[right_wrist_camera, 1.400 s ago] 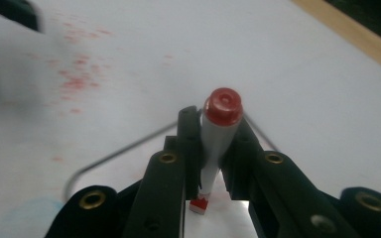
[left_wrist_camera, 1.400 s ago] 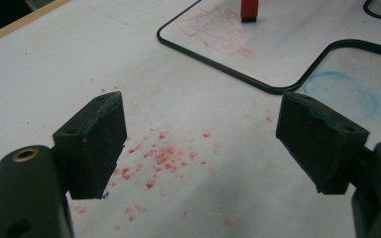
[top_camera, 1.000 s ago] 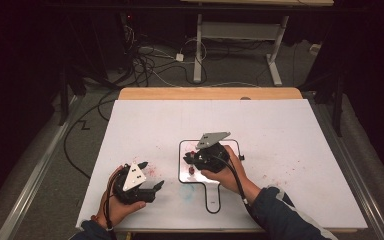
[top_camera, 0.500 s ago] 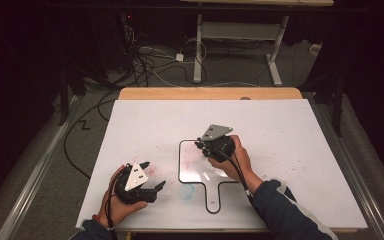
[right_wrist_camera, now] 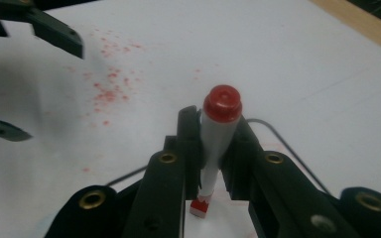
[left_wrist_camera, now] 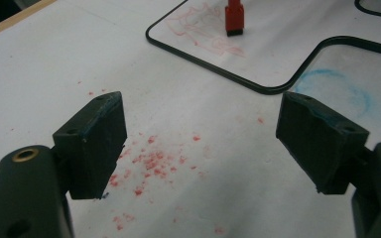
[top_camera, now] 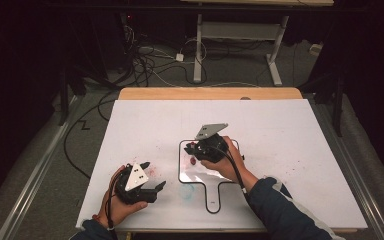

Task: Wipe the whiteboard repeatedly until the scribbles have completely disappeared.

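A small paddle-shaped whiteboard with a dark rim lies on the white table, and red scribbles mark its surface. My right gripper is shut on a marker that has a white barrel and a red cap on top. The marker stands nearly upright, its red lower end resting on the board. My left gripper hovers low over the table to the board's left, jaws open and empty. The right gripper view also shows that left gripper farther off.
Red specks dot the table in front of the left gripper, with more at the right. A blue smudge sits beside the board's handle. A wooden strip edges the table's far side. Cables and a desk frame stand on the floor beyond.
My right gripper with the marker has shifted a little over the board, first away from the person, then slightly left. The left gripper has stayed put.
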`<state>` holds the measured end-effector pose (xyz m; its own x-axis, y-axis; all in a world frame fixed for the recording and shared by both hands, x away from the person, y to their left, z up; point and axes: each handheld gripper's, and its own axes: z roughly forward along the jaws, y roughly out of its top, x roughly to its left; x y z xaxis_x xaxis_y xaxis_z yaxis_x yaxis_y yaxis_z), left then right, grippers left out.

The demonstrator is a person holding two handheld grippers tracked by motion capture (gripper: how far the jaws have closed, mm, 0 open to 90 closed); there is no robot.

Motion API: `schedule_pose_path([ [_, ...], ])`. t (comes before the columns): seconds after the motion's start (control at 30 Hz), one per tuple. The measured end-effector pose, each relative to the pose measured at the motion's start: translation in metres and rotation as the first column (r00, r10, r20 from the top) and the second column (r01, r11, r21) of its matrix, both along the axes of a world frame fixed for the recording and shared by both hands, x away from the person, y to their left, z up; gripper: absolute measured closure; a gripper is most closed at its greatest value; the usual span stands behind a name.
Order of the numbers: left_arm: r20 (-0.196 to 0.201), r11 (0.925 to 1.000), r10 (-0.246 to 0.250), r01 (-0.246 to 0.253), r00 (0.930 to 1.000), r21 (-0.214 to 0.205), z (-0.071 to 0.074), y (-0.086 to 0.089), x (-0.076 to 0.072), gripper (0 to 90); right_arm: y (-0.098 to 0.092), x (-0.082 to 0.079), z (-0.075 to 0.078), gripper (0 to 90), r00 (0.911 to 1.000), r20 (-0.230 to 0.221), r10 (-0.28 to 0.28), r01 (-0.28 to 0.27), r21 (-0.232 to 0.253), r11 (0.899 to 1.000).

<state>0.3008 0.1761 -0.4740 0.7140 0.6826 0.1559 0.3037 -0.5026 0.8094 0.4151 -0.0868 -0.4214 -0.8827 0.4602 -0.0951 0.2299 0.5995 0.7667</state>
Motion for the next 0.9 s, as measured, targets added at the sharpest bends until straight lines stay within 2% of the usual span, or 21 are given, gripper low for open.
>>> schedule_pose_path([
  [0.07,-0.002,1.0,0.001,-0.001,1.0,0.0,0.0,0.0,0.0,18.9,-0.006,0.008,0.001,81.0,0.9978,0.045,-0.049,0.051,-0.031,0.998],
  [0.13,-0.002,1.0,0.0,0.0,1.0,-0.001,0.0,0.0,0.001,18.8,-0.014,0.019,0.001,81.1,0.9914,0.086,-0.099,0.103,-0.049,0.993],
  [0.2,-0.003,1.0,-0.002,0.002,1.0,-0.001,0.0,0.0,0.001,18.9,-0.021,0.027,0.0,81.1,0.9863,0.091,-0.138,0.142,-0.045,0.989],
  [0.27,-0.004,1.0,-0.003,0.003,1.0,0.001,-0.001,0.0,0.001,18.9,-0.021,0.027,0.0,81.0,0.9874,0.079,-0.137,0.14,-0.031,0.99],
  [0.3,-0.006,1.0,-0.003,0.003,1.0,0.002,-0.001,0.0,0.001,18.9,-0.019,0.025,0.0,81.0,0.9897,0.076,-0.121,0.124,-0.027,0.992],
  [0.37,-0.008,1.0,-0.004,0.004,1.0,0.0,-0.001,0.0,0.002,18.9,-0.012,0.02,-0.002,81.0,0.9983,0.022,-0.054,0.053,0.019,0.998],
  [0.4,-0.009,1.0,-0.005,0.005,0.9999,-0.002,-0.001,0.0,0.002,18.8,-0.007,0.015,-0.002,80.9,0.9997,0.003,-0.025,0.025,0.032,0.999],
  [0.47,-0.009,1.0,-0.004,0.004,0.9999,-0.002,-0.001,0.0,0.002,18.8,0.003,0.007,-0.003,81.0,0.9965,-0.05,0.067,-0.064,0.055,0.996],
  [0.53,-0.01,1.0,-0.004,0.004,0.9999,-0.002,-0.001,0.0,0.002,18.8,0.011,-0.002,-0.004,81.0,0.9906,-0.073,0.116,-0.112,0.064,0.992],
  [0.57,-0.009,1.0,-0.004,0.004,0.9999,0.0,-0.001,0.0,0.002,18.8,0.014,-0.005,-0.004,81.0,0.9877,-0.073,0.138,-0.134,0.068,0.989],
  [0.63,-0.008,1.0,-0.005,0.005,1.0,-0.001,-0.001,0.0,0.001,18.8,0.015,-0.006,-0.004,81.0,0.9891,-0.063,0.133,-0.129,0.058,0.99],
  [0.7,-0.007,1.0,-0.003,0.003,1.0,-0.003,-0.001,0.001,0.001,18.8,0.011,-0.001,-0.004,80.9,0.9947,-0.04,0.094,-0.092,0.044,0.995],
  [0.8,-0.008,1.0,-0.004,0.004,1.0,-0.001,-0.001,0.001,0.001,18.7,-0.001,0.012,-0.002,81.0,0.9999,0.016,-0.005,0.005,0.006,1.0],
  [0.87,-0.008,1.0,-0.006,0.006,0.9999,0.001,-0.001,0.001,0.001,18.7,-0.009,0.02,-0.001,81.0,0.996,0.066,-0.061,0.063,-0.03,0.998],
  [0.9,-0.008,1.0,-0.006,0.006,0.9999,0.0,-0.001,0.0,0.001,18.8,-0.012,0.023,-0.001,81.0,0.9933,0.075,-0.089,0.091,-0.03,0.995],
])
